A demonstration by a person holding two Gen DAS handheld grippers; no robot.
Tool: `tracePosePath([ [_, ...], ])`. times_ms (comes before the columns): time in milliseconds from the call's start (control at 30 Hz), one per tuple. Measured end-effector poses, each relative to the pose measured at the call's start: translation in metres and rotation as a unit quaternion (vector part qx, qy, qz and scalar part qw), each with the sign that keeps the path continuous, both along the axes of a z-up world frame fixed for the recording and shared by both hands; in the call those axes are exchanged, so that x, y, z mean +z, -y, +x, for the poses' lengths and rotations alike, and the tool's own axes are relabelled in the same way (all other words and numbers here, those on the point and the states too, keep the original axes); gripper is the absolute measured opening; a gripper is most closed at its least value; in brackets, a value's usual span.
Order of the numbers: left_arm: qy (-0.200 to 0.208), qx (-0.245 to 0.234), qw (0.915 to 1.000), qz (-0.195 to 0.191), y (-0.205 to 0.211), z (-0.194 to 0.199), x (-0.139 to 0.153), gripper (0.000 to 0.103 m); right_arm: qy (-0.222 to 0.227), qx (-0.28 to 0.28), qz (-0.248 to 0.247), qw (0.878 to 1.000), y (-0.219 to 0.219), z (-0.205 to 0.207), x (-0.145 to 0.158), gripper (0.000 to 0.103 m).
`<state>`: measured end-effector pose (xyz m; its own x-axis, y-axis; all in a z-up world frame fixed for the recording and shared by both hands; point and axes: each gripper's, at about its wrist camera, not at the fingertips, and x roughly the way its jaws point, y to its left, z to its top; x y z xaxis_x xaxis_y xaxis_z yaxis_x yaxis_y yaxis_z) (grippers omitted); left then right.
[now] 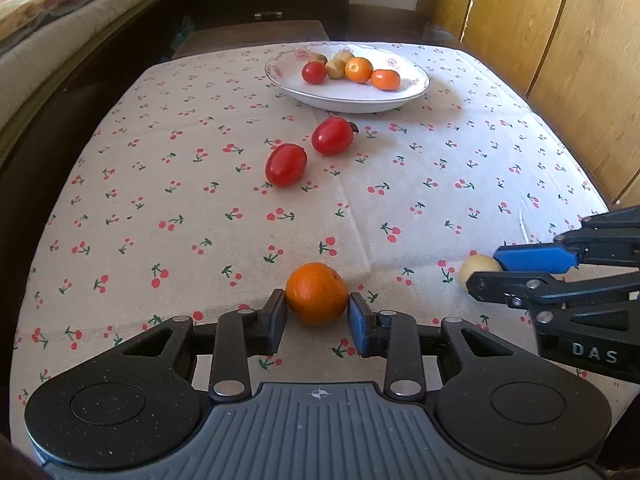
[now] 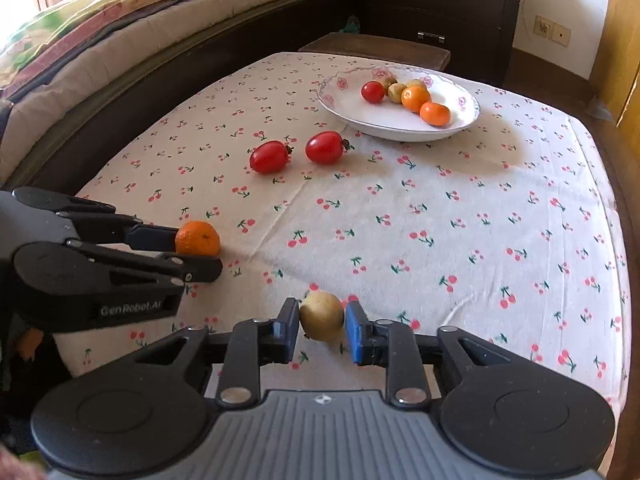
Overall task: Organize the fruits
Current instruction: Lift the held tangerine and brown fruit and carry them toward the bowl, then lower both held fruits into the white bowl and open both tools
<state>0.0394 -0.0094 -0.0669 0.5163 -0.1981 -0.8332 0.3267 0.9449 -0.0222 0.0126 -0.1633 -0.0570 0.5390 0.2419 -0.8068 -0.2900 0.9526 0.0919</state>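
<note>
Cherry-print cloth-covered table (image 1: 440, 208) bearing plate (image 1: 416, 88), two tomatoes (image 1: 286, 165), orange (image 1: 317, 293), yellowish fruit (image 2: 322, 317).

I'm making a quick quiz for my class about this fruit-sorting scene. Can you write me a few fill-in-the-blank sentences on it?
1. The left gripper has an ____ between its fingers.
2. On the cloth between the grippers and the plate lie ____ red tomatoes.
3. Only one red tomato lies on the ____.
4. The right gripper has a ____ fruit between its fingers.

Missing words: orange; two; plate; yellowish
</note>
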Motion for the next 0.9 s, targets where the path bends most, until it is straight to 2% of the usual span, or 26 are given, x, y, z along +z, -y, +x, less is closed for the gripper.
tracePosePath([
  [67,0.001,-0.002,1.0,0.001,0.0,-0.001,0.0,0.043,0.003,0.003,-0.004,1.0,0.0,-0.003,-0.001,0.032],
  [300,0.004,-0.005,1.0,0.0,0.0,-0.001,-0.001,0.044,-0.002,0.024,-0.014,1.0,-0.01,-0.001,-0.006,0.033],
  [433,0.005,-0.003,1.0,-0.002,0.0,0.0,-0.001,0.044,-0.01,0.02,-0.047,0.999,-0.016,-0.001,-0.011,0.033],
  [533,0.009,-0.006,0.9999,0.002,0.002,0.0,-0.002,0.044,-0.017,0.016,-0.045,0.999,-0.017,-0.001,-0.009,0.026],
  [733,0.005,0.003,1.0,0.005,0.002,-0.001,0.0,0.04,-0.02,0.013,-0.044,0.999,-0.02,0.0,-0.004,0.026],
  [900,0.013,0.009,0.9998,0.009,0.007,-0.005,0.011,0.04,0.002,0.008,-0.031,0.999,-0.019,0.001,0.015,0.026],
])
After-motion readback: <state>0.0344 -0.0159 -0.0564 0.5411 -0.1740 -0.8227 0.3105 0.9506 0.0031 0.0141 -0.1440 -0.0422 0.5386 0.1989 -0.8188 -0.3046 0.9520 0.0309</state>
